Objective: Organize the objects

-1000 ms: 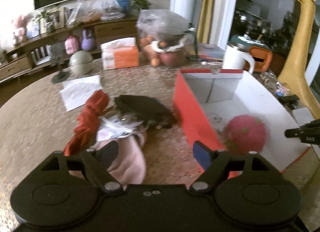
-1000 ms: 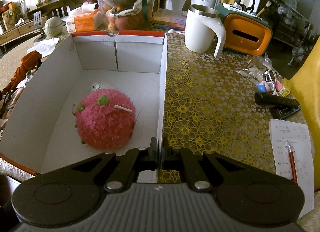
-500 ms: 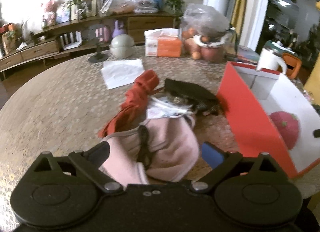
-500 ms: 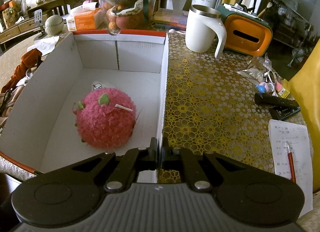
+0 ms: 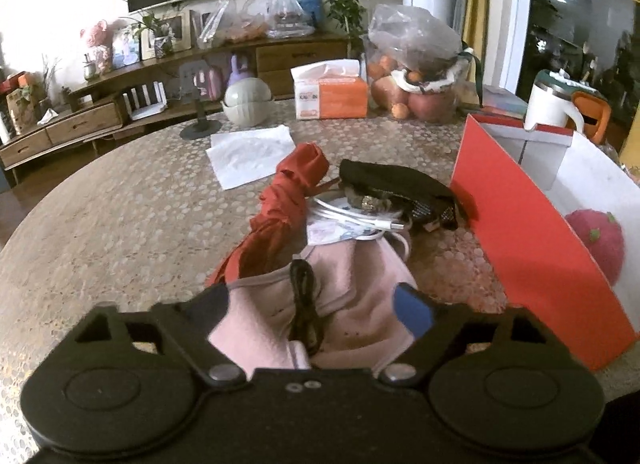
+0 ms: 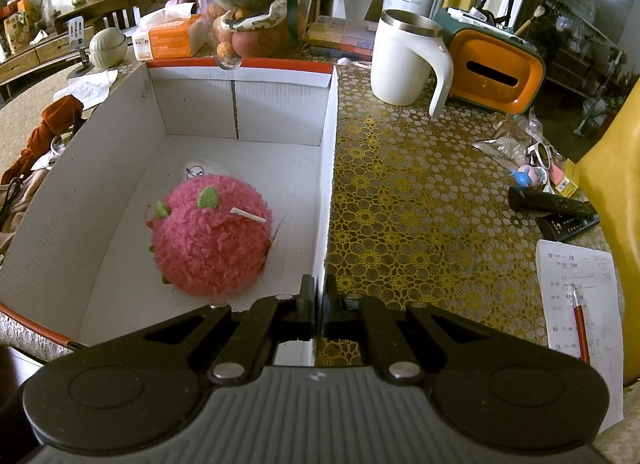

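Note:
In the left wrist view my left gripper [image 5: 312,306] hangs low over a pink cloth [image 5: 360,284] with a black cord [image 5: 306,304] lying on it. Its jaws are closing with the cloth between them, and the pads do not clearly press it. Beyond lie a red cloth [image 5: 288,200], a white cable [image 5: 352,216] and a black pouch [image 5: 396,184]. The red box [image 5: 520,232] stands to the right, with a fluffy pink ball [image 6: 212,236] on its white floor. My right gripper [image 6: 318,300] is shut on the box's right wall [image 6: 330,184].
A tissue box [image 5: 332,92], a bag of fruit [image 5: 416,76], a green bowl [image 5: 246,100] and a white sheet [image 5: 252,154] sit at the back of the table. Right of the box are a white mug [image 6: 404,60], an orange case [image 6: 496,68], remotes [image 6: 560,208] and a notepad [image 6: 576,296].
My left gripper has swung left, away from the box, and sunk over the pink cloth, which now fills the gap between its fingers. The right gripper and the box have not moved.

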Tool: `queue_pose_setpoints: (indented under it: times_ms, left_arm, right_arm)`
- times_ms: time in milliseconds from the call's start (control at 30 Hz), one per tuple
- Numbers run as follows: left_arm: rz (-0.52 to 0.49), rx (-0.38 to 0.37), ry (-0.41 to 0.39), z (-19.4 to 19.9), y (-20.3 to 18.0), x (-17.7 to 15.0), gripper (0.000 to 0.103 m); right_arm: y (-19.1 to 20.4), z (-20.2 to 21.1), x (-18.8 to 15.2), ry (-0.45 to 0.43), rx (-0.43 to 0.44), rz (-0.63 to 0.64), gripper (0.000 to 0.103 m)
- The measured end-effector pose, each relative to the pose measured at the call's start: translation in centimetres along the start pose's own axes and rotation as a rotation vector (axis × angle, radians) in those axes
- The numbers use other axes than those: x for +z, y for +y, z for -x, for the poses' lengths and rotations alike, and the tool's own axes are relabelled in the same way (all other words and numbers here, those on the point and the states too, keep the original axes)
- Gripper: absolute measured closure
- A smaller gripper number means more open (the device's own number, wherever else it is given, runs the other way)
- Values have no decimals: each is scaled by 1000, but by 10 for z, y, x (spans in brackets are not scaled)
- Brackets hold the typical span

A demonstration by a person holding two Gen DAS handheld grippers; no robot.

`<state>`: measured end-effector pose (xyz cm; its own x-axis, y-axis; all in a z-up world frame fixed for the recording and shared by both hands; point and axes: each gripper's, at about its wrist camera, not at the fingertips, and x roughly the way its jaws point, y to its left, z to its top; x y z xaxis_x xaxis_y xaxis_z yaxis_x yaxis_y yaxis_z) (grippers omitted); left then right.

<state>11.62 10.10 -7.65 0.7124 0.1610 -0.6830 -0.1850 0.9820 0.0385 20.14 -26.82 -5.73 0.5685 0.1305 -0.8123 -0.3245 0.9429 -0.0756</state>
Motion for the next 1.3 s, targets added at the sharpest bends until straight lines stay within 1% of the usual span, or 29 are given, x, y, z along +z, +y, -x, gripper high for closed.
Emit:
queue_pose_setpoints:
  times_ms: [33, 100, 133, 167, 200, 233, 300, 367, 633, 800, 900, 933, 967, 1133, 1300]
  left_arm:
    - [-4, -4, 3, -3, -1, 1, 26]
    - [-7, -3, 3, -8, -4, 2, 29]
    - [-7, 0, 4, -11, -5, 2, 33]
    - [-4, -1, 8, -13, -5, 3, 43]
    - [1, -7, 16, -17, -4, 3, 47]
    - [7, -7, 24, -20, -4, 4, 50]
    - [19, 1, 36, -27, -2, 3, 53]
    - [35, 4, 52, -34, 2, 3, 61]
    - [67, 26, 94, -52, 12, -3, 72]
    - [54, 33, 91, -54, 11, -6, 74]
    - [28, 35, 85, -56, 7, -7, 83]
    - [20, 34, 84, -56, 5, -7, 89]
    - [19, 24, 83, -56, 5, -7, 93]
    - [5, 22, 66, -51, 2, -6, 94]
    - [33, 0, 59, -40, 5, -2, 95]
  right_arm:
    - [0, 0, 0, 0, 0, 0, 100]
    - [0, 0, 0, 0, 1, -1, 100]
    - [0, 0, 0, 0, 0, -2, 100]
    - [0, 0, 0, 0, 0, -2, 100]
    - [0, 0, 0, 0, 0, -1, 100]
    - [0, 0, 0, 0, 0, 0, 100]
    - [0, 0, 0, 0, 0, 0, 100]
    - [0, 0, 0, 0, 0, -1, 100]
    - [1, 0, 0, 0, -1, 0, 100]
    - [0, 0, 0, 1, -1, -1, 100]
    - [1, 0, 0, 1, -1, -1, 100]
    - [1, 0, 0, 1, -1, 0, 100]
    - [1, 0, 0, 1, -1, 0, 100]
    - [1, 0, 0, 0, -1, -1, 100]
    - [1, 0, 1, 0, -2, -2, 100]
